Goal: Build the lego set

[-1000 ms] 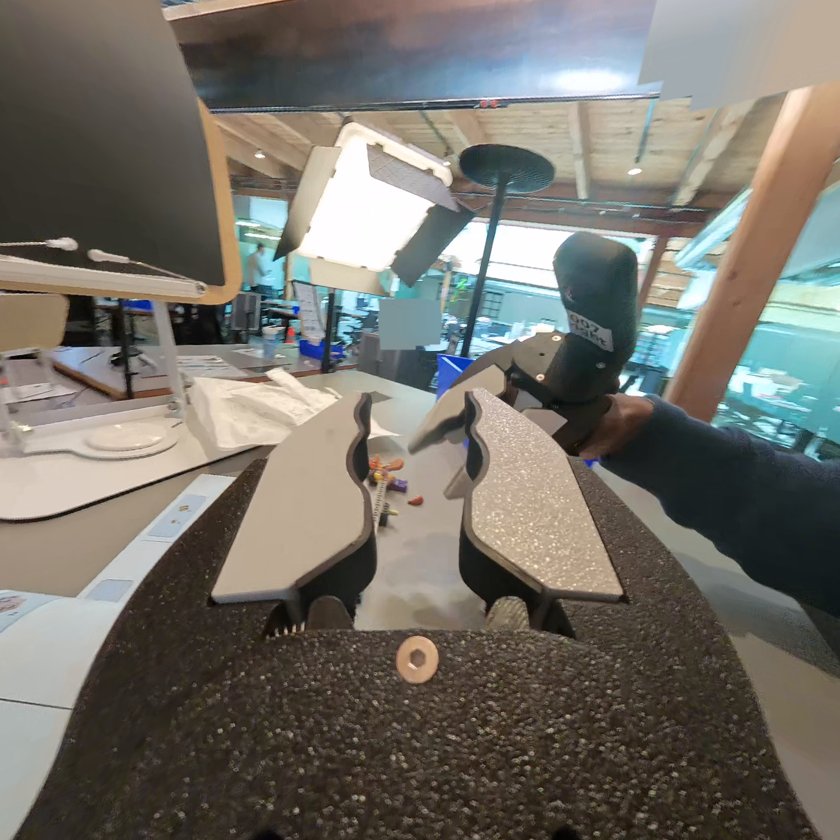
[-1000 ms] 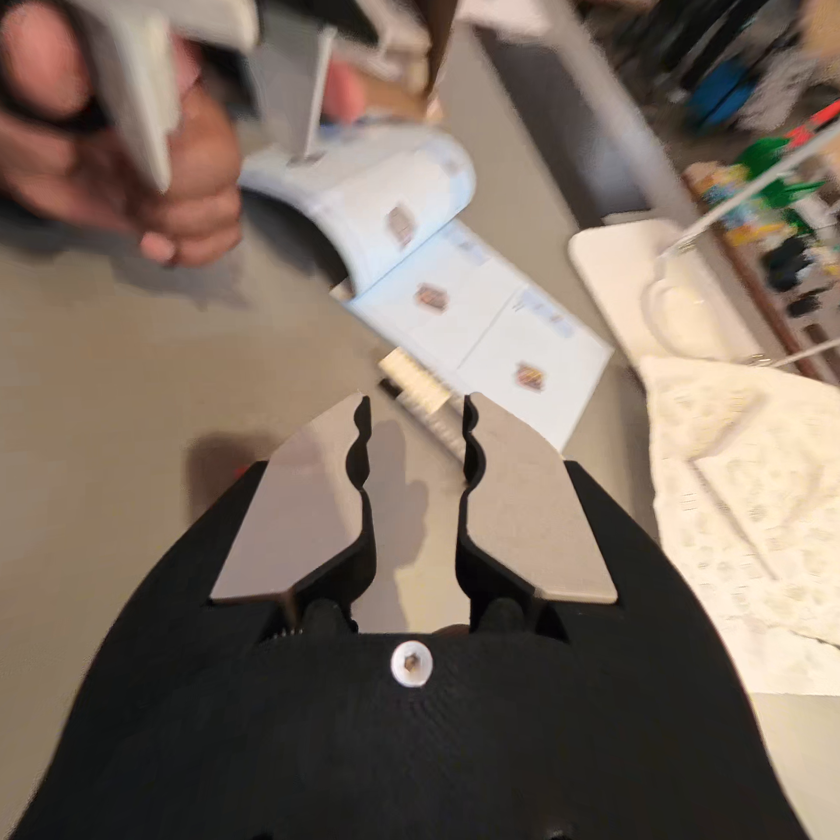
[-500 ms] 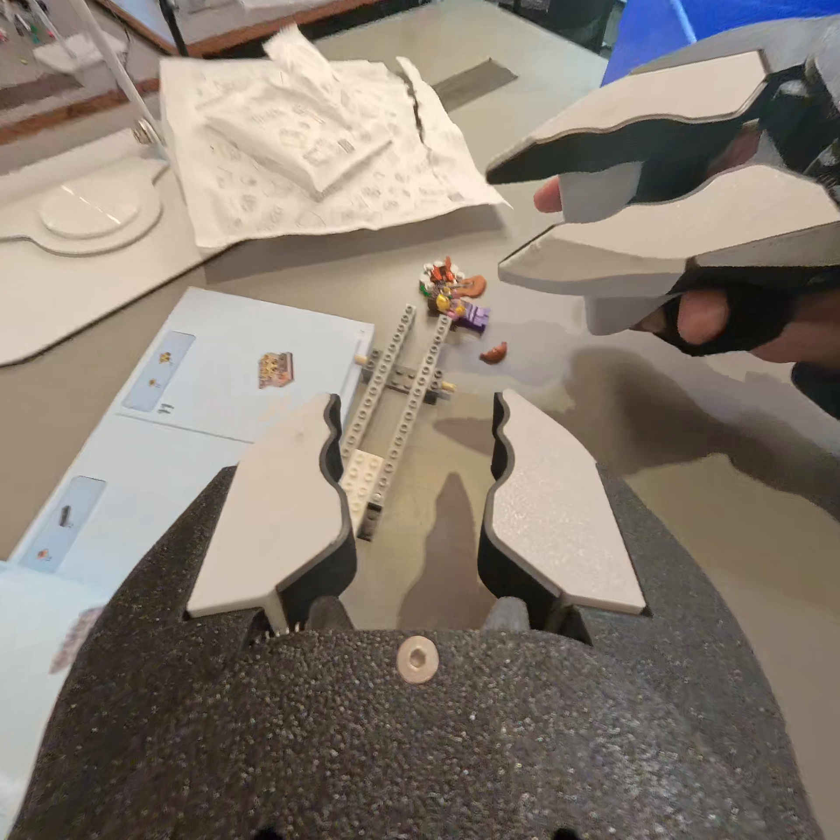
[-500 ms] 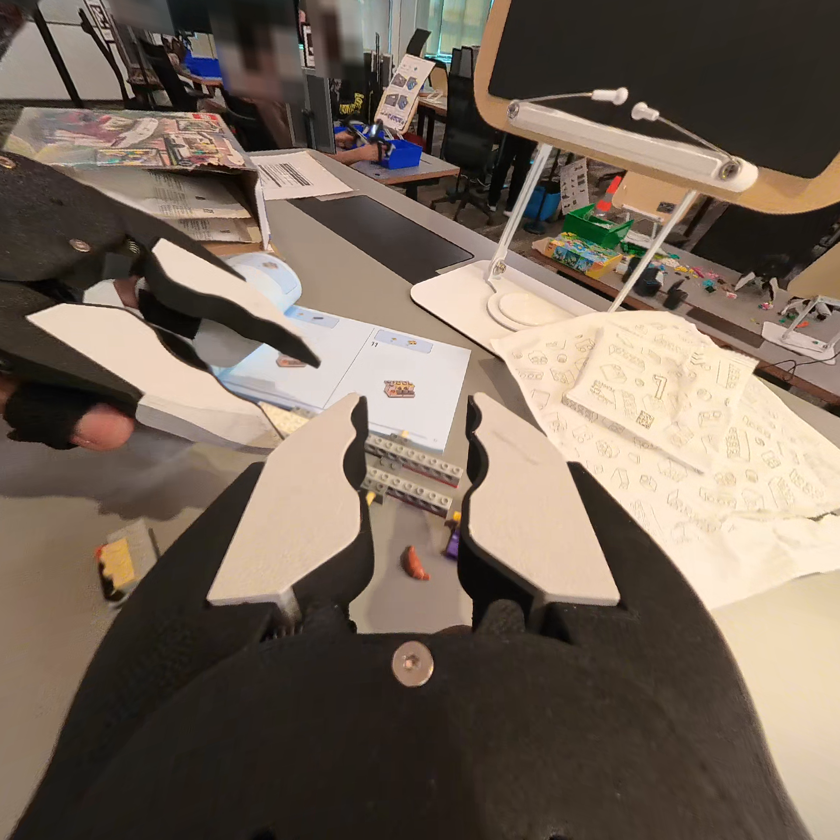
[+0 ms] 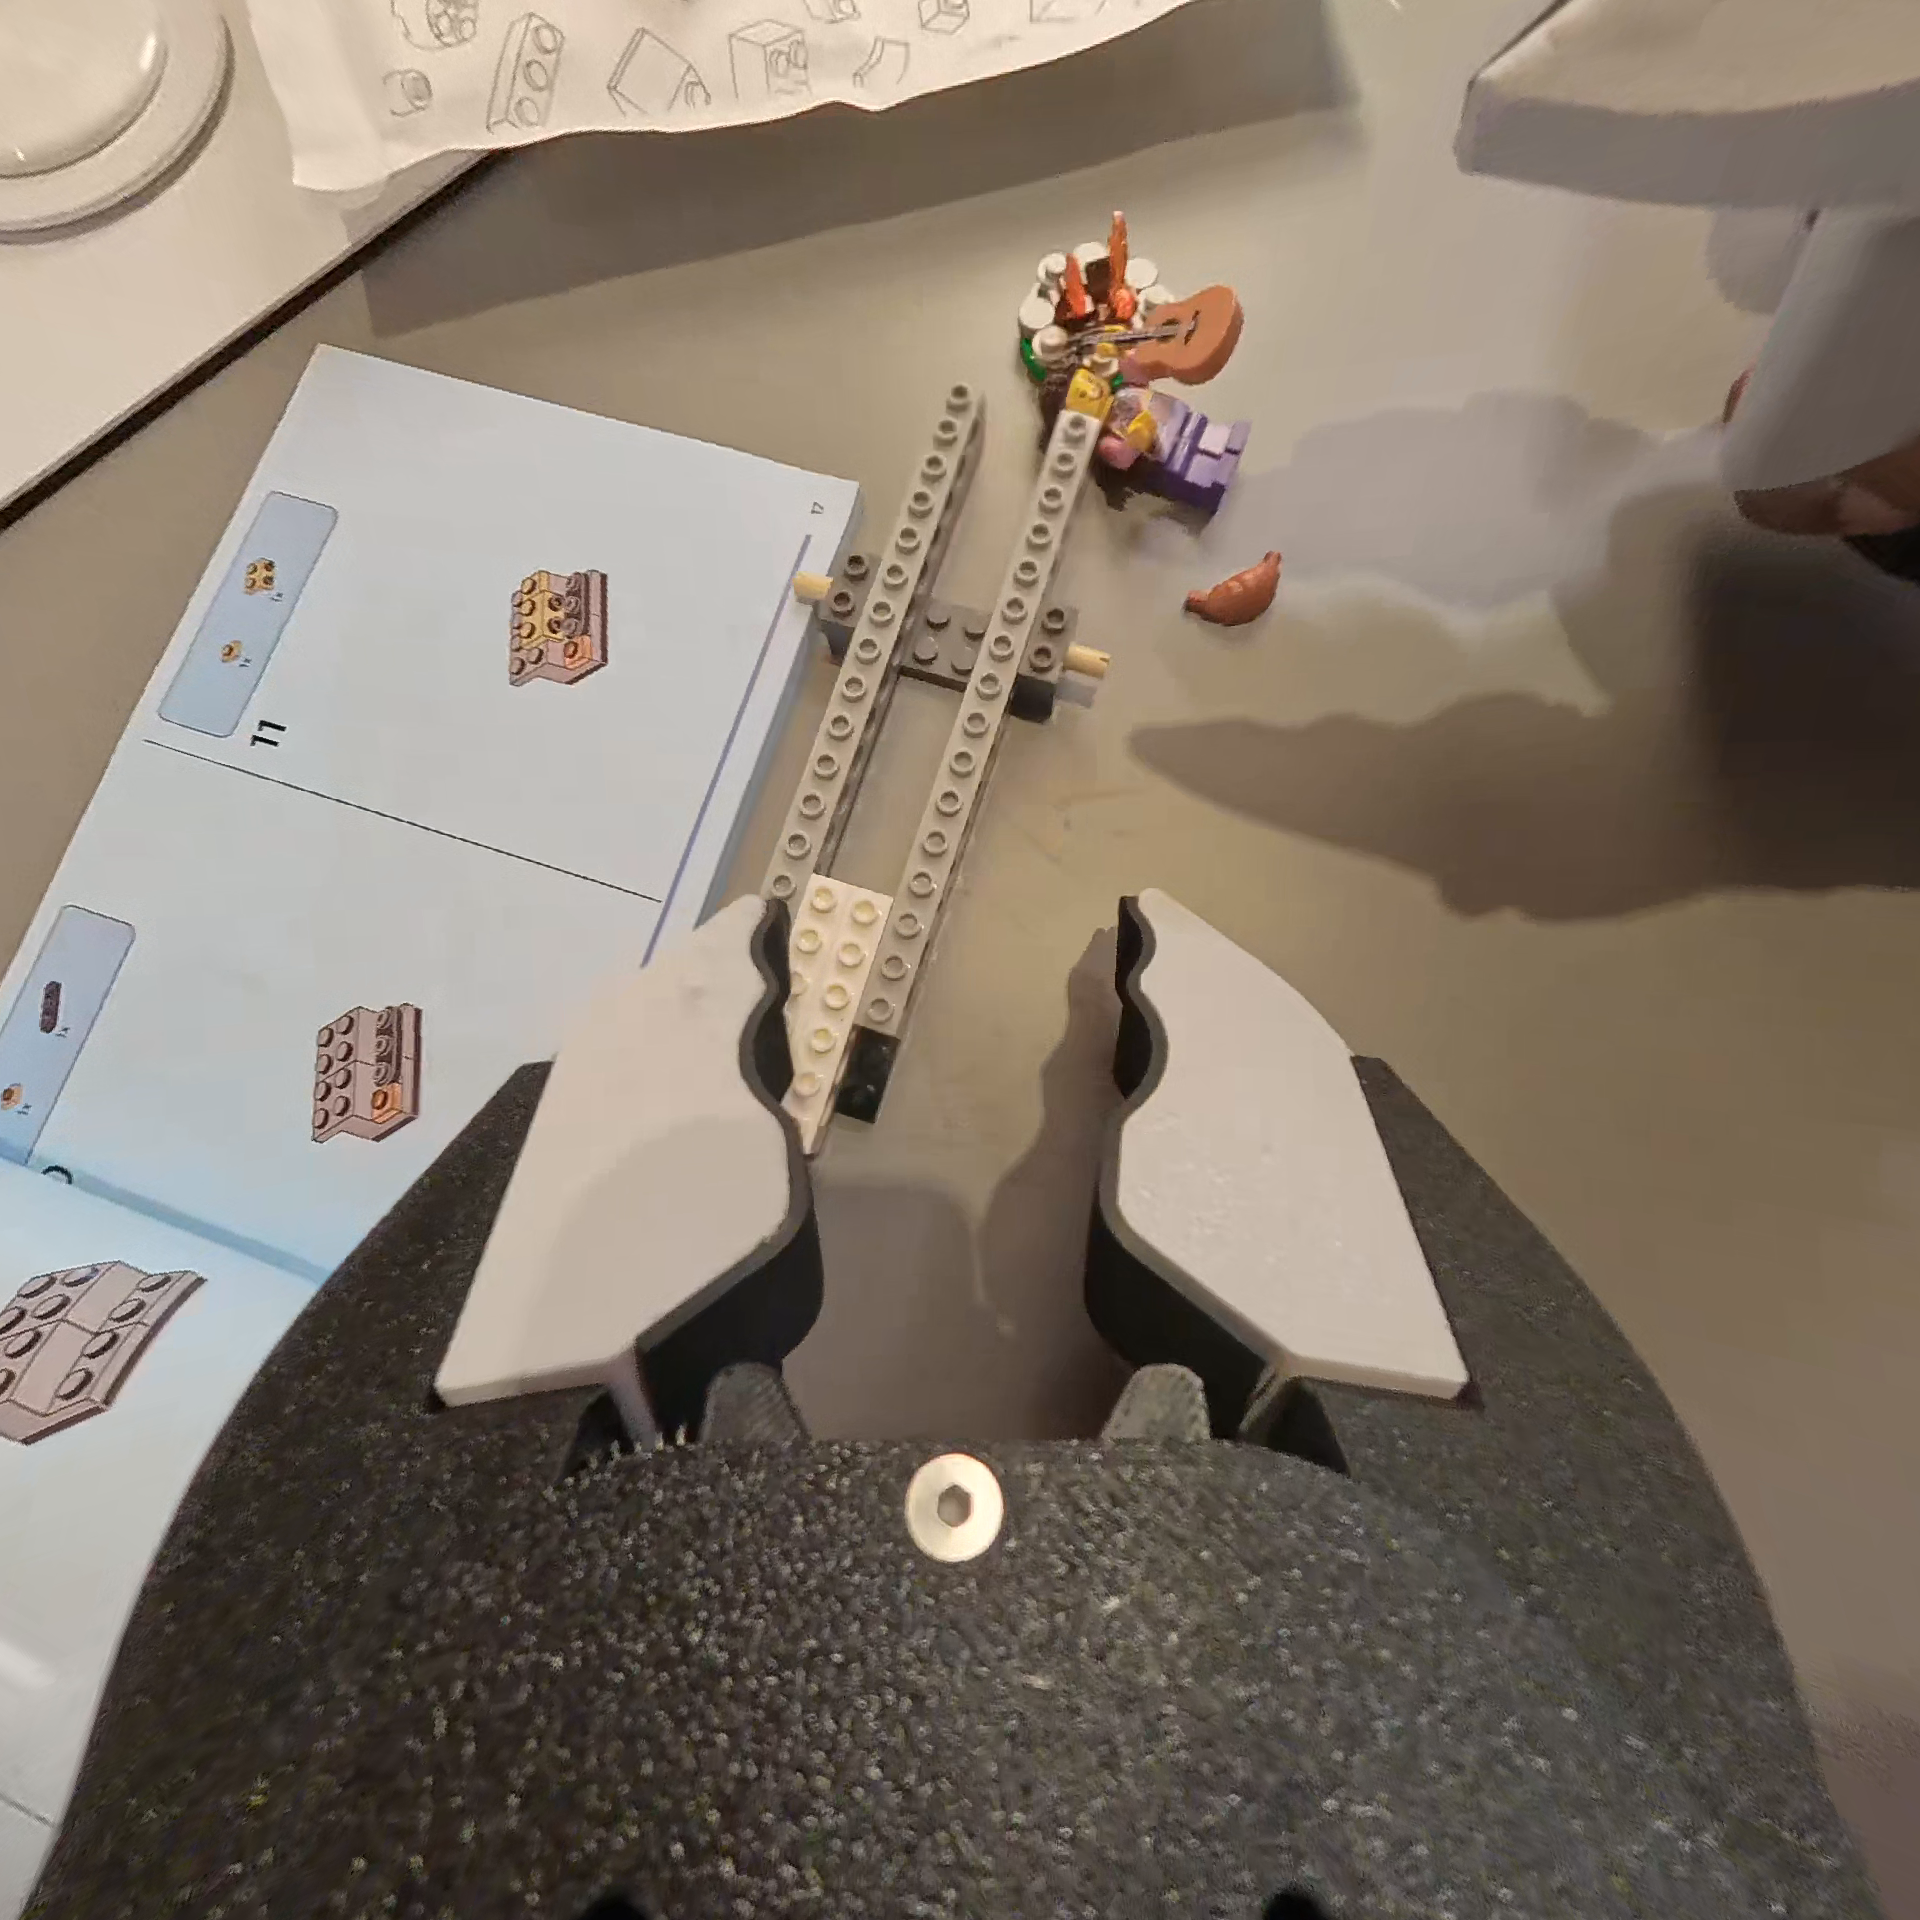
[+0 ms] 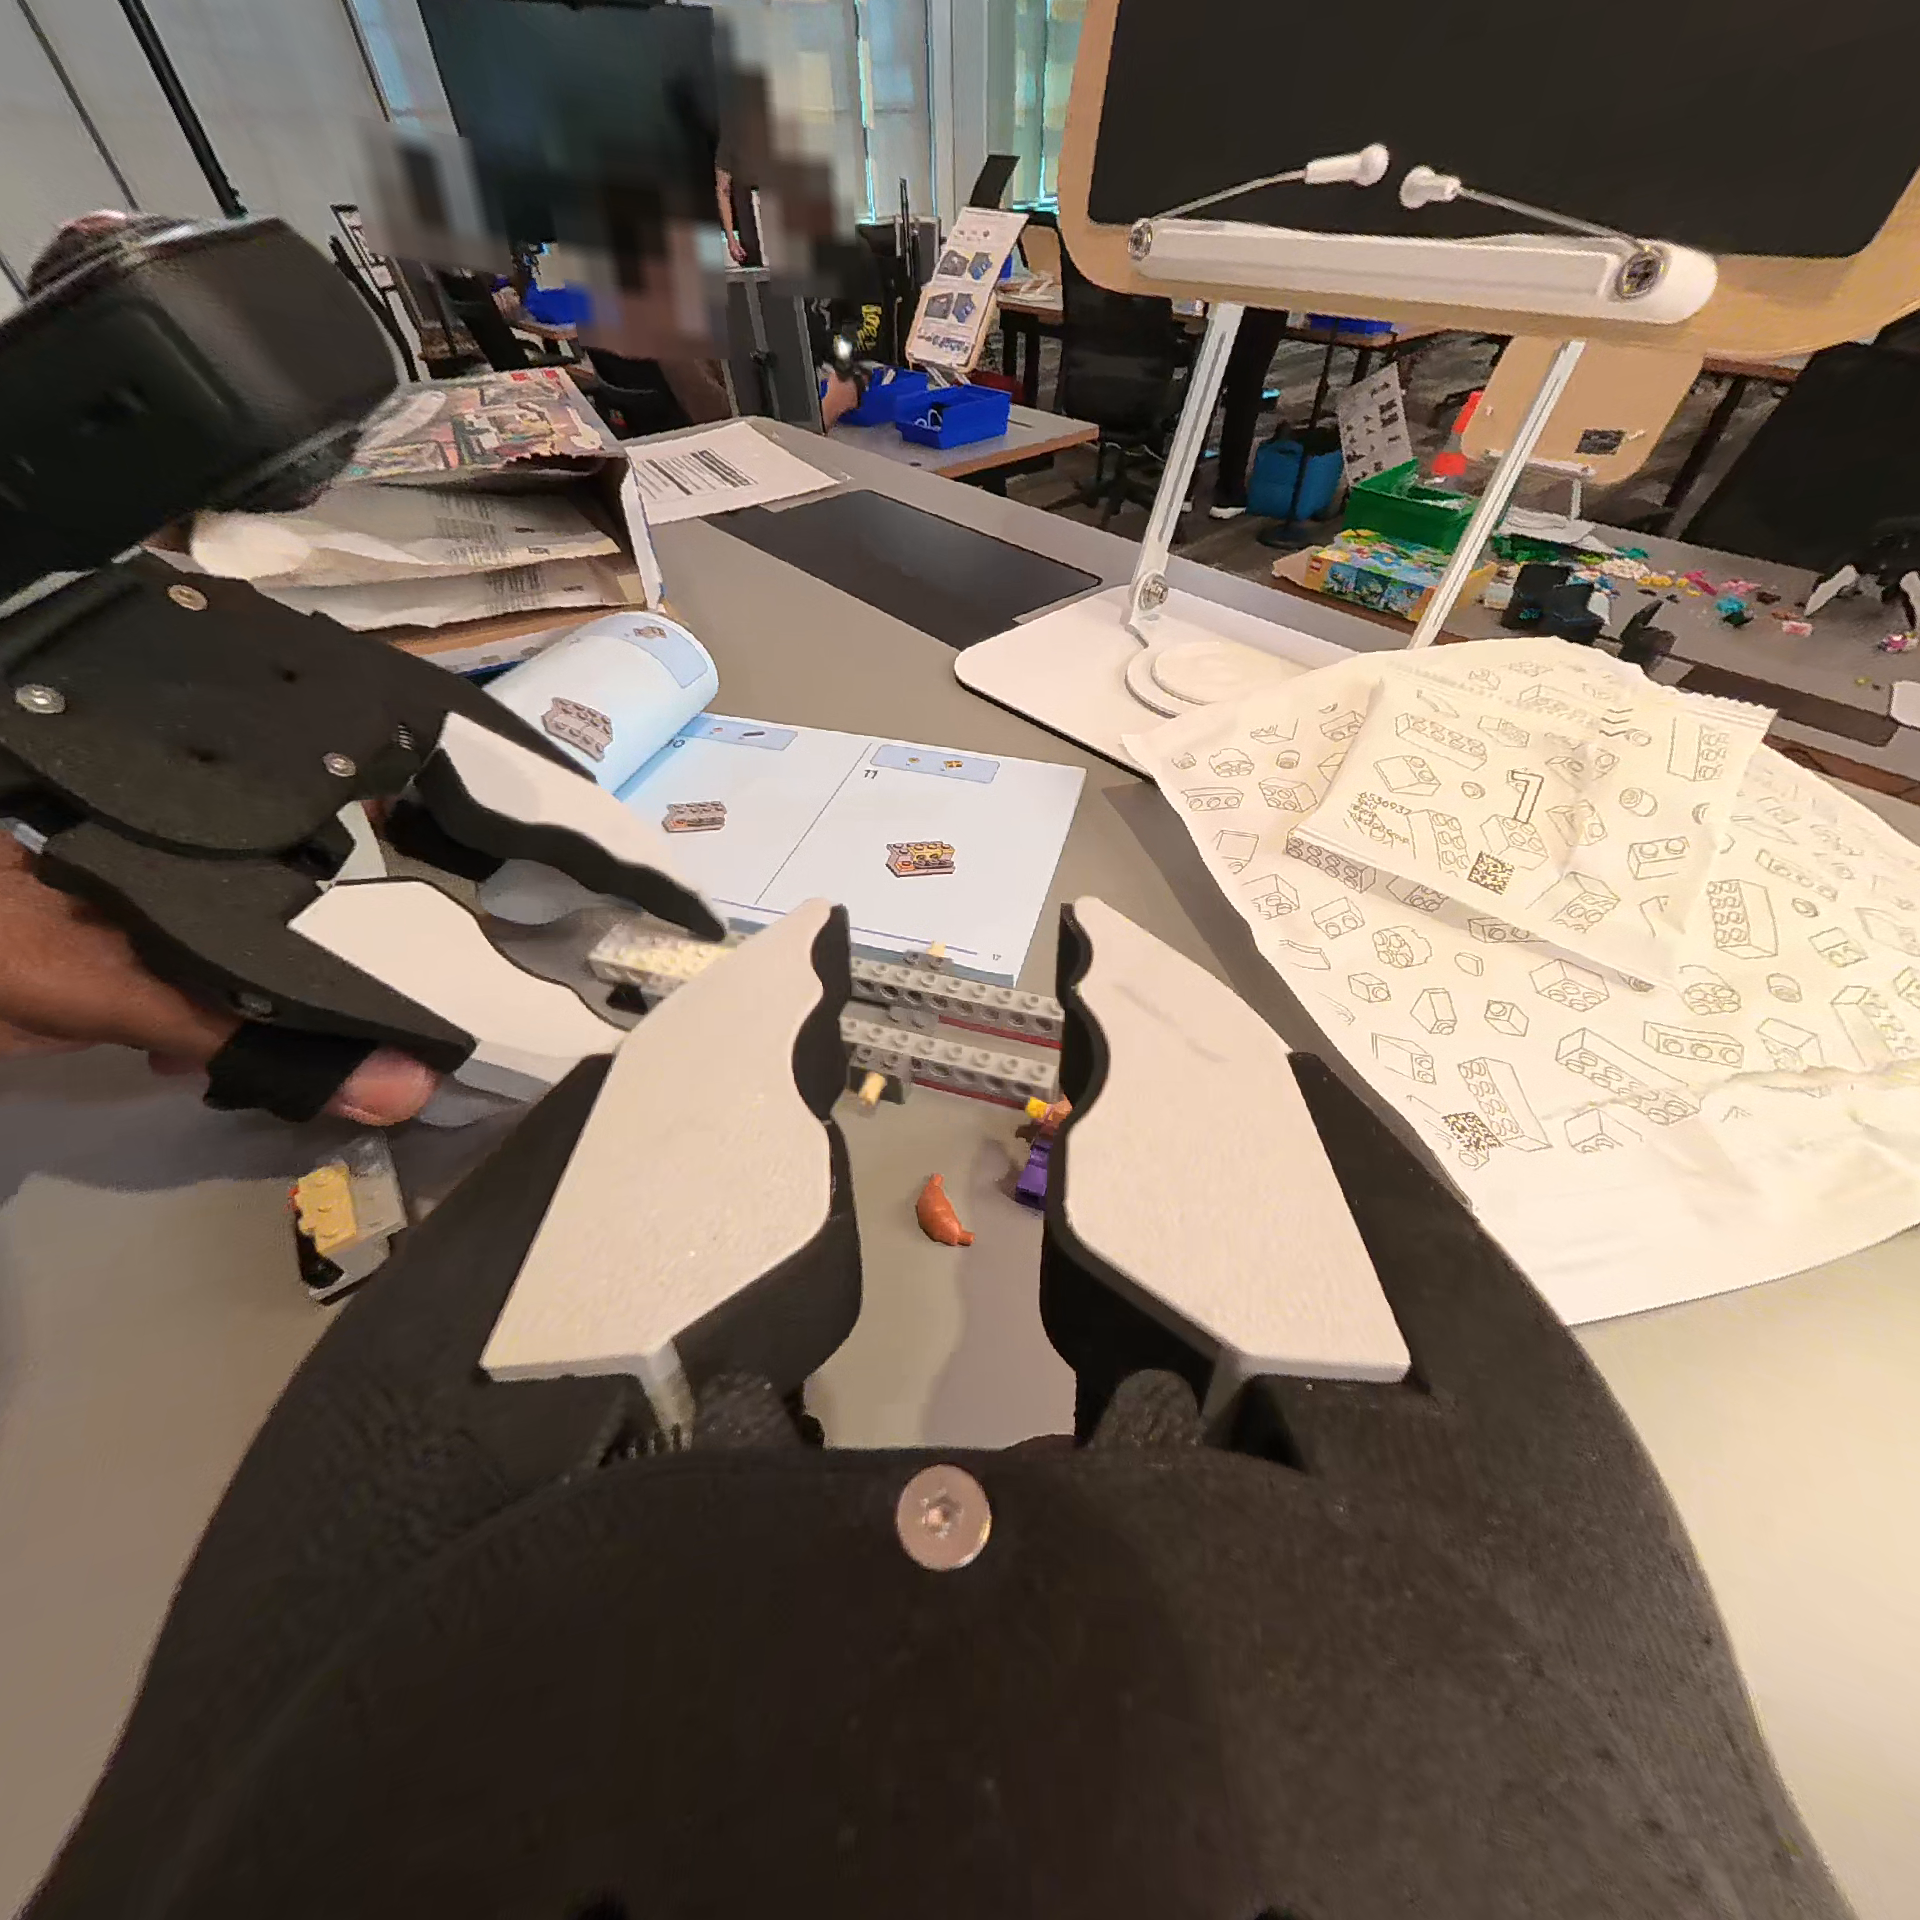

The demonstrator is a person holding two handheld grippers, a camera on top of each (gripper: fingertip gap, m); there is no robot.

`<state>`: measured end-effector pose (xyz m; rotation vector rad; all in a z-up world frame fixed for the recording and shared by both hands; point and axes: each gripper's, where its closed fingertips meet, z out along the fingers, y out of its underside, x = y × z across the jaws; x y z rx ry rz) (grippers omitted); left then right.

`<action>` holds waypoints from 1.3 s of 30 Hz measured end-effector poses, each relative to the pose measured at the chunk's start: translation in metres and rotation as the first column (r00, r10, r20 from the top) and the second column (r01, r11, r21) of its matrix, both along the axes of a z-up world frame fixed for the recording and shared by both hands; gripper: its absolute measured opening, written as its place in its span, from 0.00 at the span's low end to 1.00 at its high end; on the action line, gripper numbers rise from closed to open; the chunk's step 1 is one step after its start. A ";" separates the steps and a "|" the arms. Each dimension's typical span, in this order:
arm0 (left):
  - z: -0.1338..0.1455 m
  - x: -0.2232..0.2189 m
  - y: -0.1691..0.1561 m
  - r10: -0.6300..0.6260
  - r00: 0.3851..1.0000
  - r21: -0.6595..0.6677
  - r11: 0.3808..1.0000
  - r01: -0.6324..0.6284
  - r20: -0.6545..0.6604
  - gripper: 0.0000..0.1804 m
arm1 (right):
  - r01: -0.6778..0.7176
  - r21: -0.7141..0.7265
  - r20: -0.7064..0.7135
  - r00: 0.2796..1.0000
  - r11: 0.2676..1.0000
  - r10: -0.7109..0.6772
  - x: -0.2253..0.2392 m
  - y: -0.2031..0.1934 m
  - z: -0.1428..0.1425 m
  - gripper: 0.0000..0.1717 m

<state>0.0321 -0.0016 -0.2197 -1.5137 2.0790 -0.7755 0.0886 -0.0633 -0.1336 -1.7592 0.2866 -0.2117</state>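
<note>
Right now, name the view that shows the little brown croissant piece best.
The left wrist view: the croissant lies fully exposed on the table, right of the grey beam frame. The right wrist view shows it smaller, between that gripper's open fingers.

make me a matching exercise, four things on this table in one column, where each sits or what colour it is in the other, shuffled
1. brick frame
2. croissant piece
3. instruction booklet
4. toy guitar

A. brown, beside the small campfire build
B. light blue pages, lying open left of the frame
C. two long grey beams, its near end between the left gripper's open fingers
D. lying alone on the bare tabletop

Pairs: 1-C, 2-D, 3-B, 4-A
</note>
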 end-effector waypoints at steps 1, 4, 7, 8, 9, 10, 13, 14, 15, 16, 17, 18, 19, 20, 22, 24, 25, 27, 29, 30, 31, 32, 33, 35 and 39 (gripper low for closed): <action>0.000 -0.001 -0.003 -0.006 1.000 -0.003 1.000 0.006 -0.003 0.33 | 0.001 0.005 0.005 1.000 1.000 -0.001 0.000 0.000 0.002 0.22; 0.001 -0.005 -0.014 -0.035 0.999 -0.023 0.999 0.035 -0.017 0.33 | 0.002 0.019 0.010 1.000 1.000 -0.002 0.001 -0.003 0.006 0.22; 0.002 -0.006 -0.028 -0.072 0.997 -0.047 0.996 0.071 -0.021 0.33 | 0.005 0.037 0.004 1.000 0.999 -0.005 0.003 -0.006 0.009 0.22; 0.002 -0.006 -0.033 -0.087 0.996 -0.046 0.995 0.086 -0.021 0.33 | 0.007 0.039 0.002 1.000 0.999 -0.007 0.003 -0.007 0.009 0.22; 0.002 -0.005 -0.038 -0.103 0.994 -0.050 0.994 0.101 -0.022 0.33 | 0.010 0.040 0.001 1.000 0.999 -0.010 0.004 -0.007 0.009 0.22; 0.002 -0.005 -0.043 -0.120 0.993 -0.060 0.991 0.118 -0.025 0.33 | 0.012 0.041 0.000 1.000 0.999 -0.012 0.005 -0.008 0.009 0.22; 0.007 -0.002 -0.054 -0.143 0.989 -0.096 0.986 0.140 -0.026 0.32 | 0.019 0.049 -0.008 1.000 0.999 -0.018 0.007 -0.011 0.010 0.22; 0.010 0.001 -0.054 -0.133 0.991 -0.102 0.986 0.131 -0.012 0.31 | 0.019 0.052 -0.010 1.000 0.998 -0.019 0.007 -0.011 0.011 0.22; 0.012 0.004 -0.053 -0.124 0.992 -0.108 0.987 0.123 -0.003 0.31 | 0.021 0.055 -0.009 1.000 0.998 -0.020 0.007 -0.012 0.011 0.22; 0.013 0.008 -0.052 -0.112 0.994 -0.114 0.987 0.111 0.001 0.31 | 0.023 0.057 -0.007 1.000 0.998 -0.022 0.008 -0.012 0.012 0.22; 0.013 0.012 -0.049 -0.092 0.996 -0.116 0.989 0.091 0.003 0.31 | 0.024 0.058 -0.004 1.000 0.998 -0.024 0.008 -0.013 0.012 0.22; 0.011 0.016 -0.046 -0.070 0.998 -0.114 0.991 0.070 -0.002 0.31 | 0.025 0.061 -0.003 1.000 0.998 -0.025 0.008 -0.013 0.012 0.22; 0.007 0.019 -0.044 -0.058 0.998 -0.110 0.992 0.056 -0.016 0.31 | 0.027 0.064 -0.001 1.000 0.998 -0.026 0.009 -0.013 0.013 0.21; 0.003 0.022 -0.042 -0.047 0.998 -0.105 0.994 0.043 -0.034 0.31 | 0.029 0.066 -0.001 1.000 0.997 -0.029 0.009 -0.014 0.013 0.21; -0.005 0.023 -0.044 -0.045 0.996 -0.105 0.994 0.036 -0.082 0.31 | 0.035 0.067 -0.003 0.999 0.997 -0.035 0.011 -0.016 0.013 0.21; -0.008 0.021 -0.051 -0.066 0.993 -0.113 0.992 0.055 -0.097 0.28 | 0.040 0.073 -0.001 0.999 0.997 -0.040 0.012 -0.017 0.015 0.21; -0.007 0.019 -0.056 -0.083 0.992 -0.118 0.990 0.072 -0.096 0.26 | 0.041 0.079 0.000 0.999 0.996 -0.041 0.012 -0.018 0.016 0.21; -0.006 0.016 -0.066 -0.110 0.989 -0.122 0.988 0.098 -0.096 0.26 | 0.046 0.088 -0.002 0.999 0.995 -0.046 0.013 -0.020 0.018 0.21; -0.007 0.013 -0.074 -0.133 0.986 -0.113 0.986 0.121 -0.105 0.26 | 0.050 0.097 -0.004 0.999 0.994 -0.050 0.014 -0.021 0.020 0.21; -0.007 0.013 -0.077 -0.144 0.983 -0.108 0.985 0.132 -0.111 0.26 | 0.052 0.101 -0.007 0.999 0.994 -0.051 0.014 -0.022 0.021 0.21; -0.007 0.013 -0.080 -0.155 0.981 -0.104 0.984 0.143 -0.118 0.26 | 0.053 0.104 -0.009 0.999 0.993 -0.053 0.014 -0.023 0.021 0.21; -0.007 0.012 -0.084 -0.171 0.977 -0.104 0.982 0.159 -0.128 0.26 | 0.055 0.105 -0.010 0.998 0.993 -0.054 0.015 -0.023 0.022 0.21; -0.007 0.011 -0.089 -0.196 0.970 -0.109 0.977 0.182 -0.141 0.26 | 0.057 0.105 -0.010 0.998 0.993 -0.056 0.015 -0.024 0.022 0.21; -0.007 0.008 -0.096 -0.234 0.958 -0.111 0.970 0.218 -0.163 0.26 | 0.059 0.102 -0.007 0.998 0.993 -0.059 0.015 -0.024 0.022 0.21; 0.003 0.007 -0.090 -0.221 0.968 -0.130 0.970 0.206 -0.116 0.28 | 0.057 0.078 -0.005 0.998 0.995 -0.057 0.015 -0.024 0.019 0.21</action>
